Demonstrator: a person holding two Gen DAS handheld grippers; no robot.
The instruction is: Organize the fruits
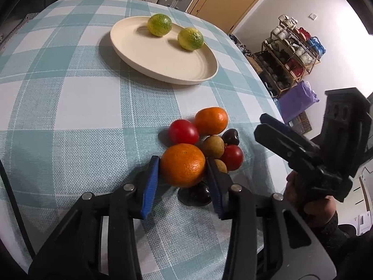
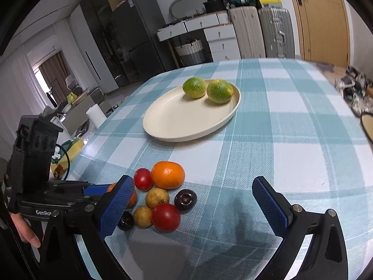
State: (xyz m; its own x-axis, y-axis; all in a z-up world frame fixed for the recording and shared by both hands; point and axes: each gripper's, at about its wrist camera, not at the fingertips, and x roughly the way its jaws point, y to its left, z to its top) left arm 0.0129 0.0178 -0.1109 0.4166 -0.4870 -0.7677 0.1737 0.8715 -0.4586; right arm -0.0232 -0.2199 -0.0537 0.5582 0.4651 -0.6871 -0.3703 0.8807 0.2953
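Between left claw pads: orange

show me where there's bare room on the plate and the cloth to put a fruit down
Free: the near half of the plate, in front of the two green citrus; the checked cloth between the plate and the fruit pile; the cloth under the open right gripper. Crowded: the pile, where the left gripper clamps an orange.

Both tongs: black frames w/ blue ribbed pads, silver pivot screws, white "CenRo" lettering.
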